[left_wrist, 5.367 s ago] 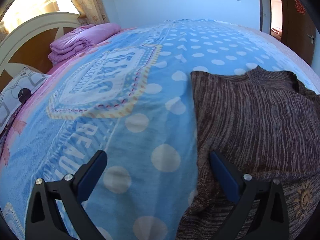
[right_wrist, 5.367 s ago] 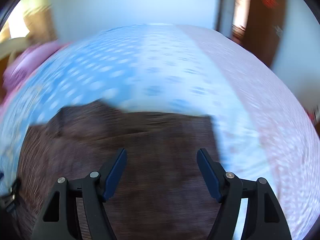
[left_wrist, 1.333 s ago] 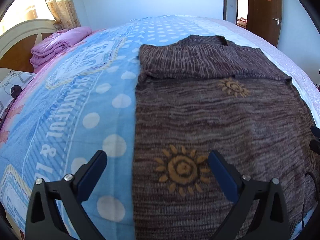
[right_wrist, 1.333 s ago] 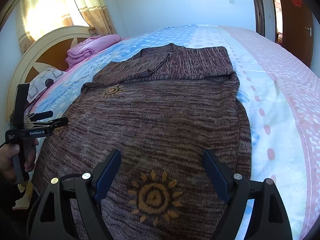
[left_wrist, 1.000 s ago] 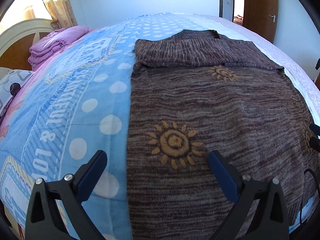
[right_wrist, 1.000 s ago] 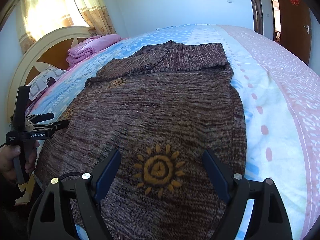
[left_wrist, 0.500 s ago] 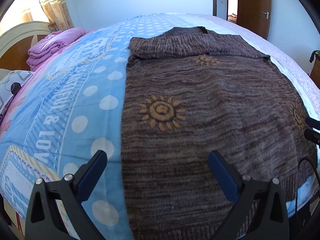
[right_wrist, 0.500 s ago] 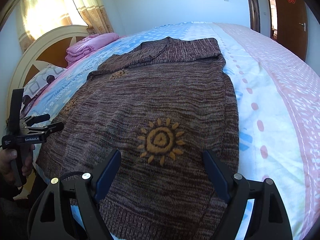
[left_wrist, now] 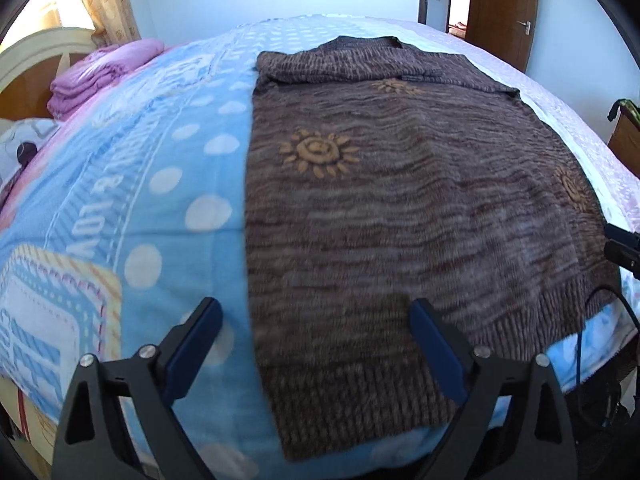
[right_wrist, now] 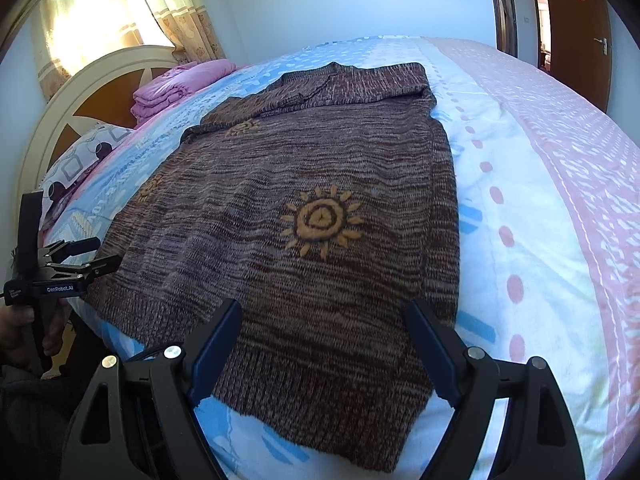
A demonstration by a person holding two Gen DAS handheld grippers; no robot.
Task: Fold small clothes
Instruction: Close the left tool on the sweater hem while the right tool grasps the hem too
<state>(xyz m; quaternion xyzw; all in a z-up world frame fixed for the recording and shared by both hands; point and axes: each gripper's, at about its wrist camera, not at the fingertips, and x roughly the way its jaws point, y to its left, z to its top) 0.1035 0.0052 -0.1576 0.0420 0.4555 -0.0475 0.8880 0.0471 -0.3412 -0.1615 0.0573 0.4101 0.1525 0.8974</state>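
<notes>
A brown knit sweater [left_wrist: 400, 200] with orange sun motifs lies flat on the bed, its sleeves folded across the chest at the far end. My left gripper [left_wrist: 314, 316] hovers over the hem's left corner. Its jaws are closing, with the hem's edge between them, and the pads press on nothing. My right gripper [right_wrist: 324, 312] stands open above the hem's right part on the sweater [right_wrist: 300, 160]. The right wrist view also shows the left gripper [right_wrist: 72, 264] in a hand at the bed's edge. The tip of the right gripper [left_wrist: 622, 248] shows in the left wrist view.
A blue polka-dot blanket [left_wrist: 160, 180] covers the bed, with a pink-patterned sheet [right_wrist: 560, 160] on its right side. Folded pink bedding [left_wrist: 100, 76] and a pillow [right_wrist: 76, 164] sit by the headboard [right_wrist: 80, 92]. A wooden door [left_wrist: 500, 12] stands beyond the bed. A black cable [left_wrist: 600, 320] hangs at the near edge.
Both grippers have drawn back toward the bed's near edge, so the sweater's ribbed hem now lies between the fingers. The left fingers have come slightly closer together.
</notes>
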